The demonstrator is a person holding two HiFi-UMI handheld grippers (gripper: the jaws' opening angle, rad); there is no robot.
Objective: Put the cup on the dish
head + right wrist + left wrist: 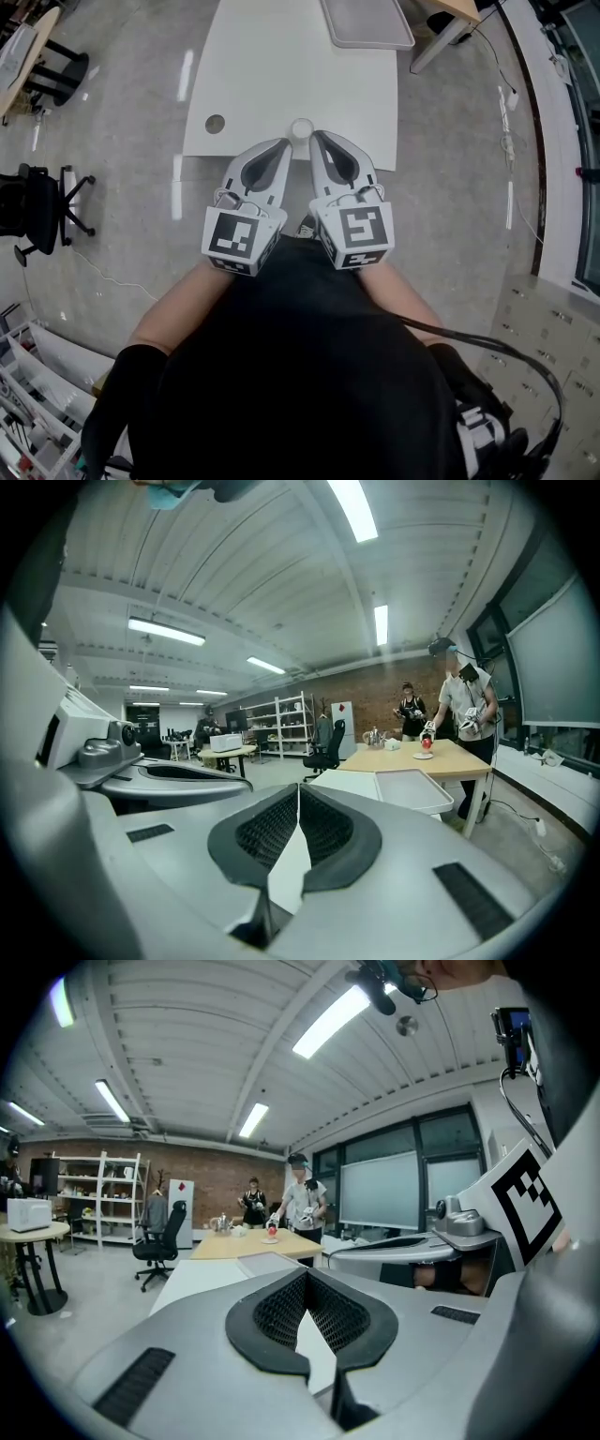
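A long white rectangular table point(262, 84) is seen stretching away ahead of both pairs of jaws. A shallow grey rectangular tray point(366, 19), taken here to be the dish, is set at its far end, well beyond the jaw tips. The left gripper point(284, 142) and the right gripper point(316, 137) are held side by side at the table's near edge. In each gripper view the black ribbed pads are pressed together at the tips, and nothing is pinched between them. The small white round cup point(301, 128) is found close to the table's near lip, just ahead of the jaws and between the two tips. It is hidden from both gripper views by the jaws themselves.

The chief hazard is judged to be a knock. If either gripper is advanced with its jaws closed, the cup may be tipped over or shoved along the table rather than grasped. A sideways nudge so near the lip could send it to the floor. With the cup masked by the jaws, a misjudged approach is made more likely, and a long carry to the tray would be required.
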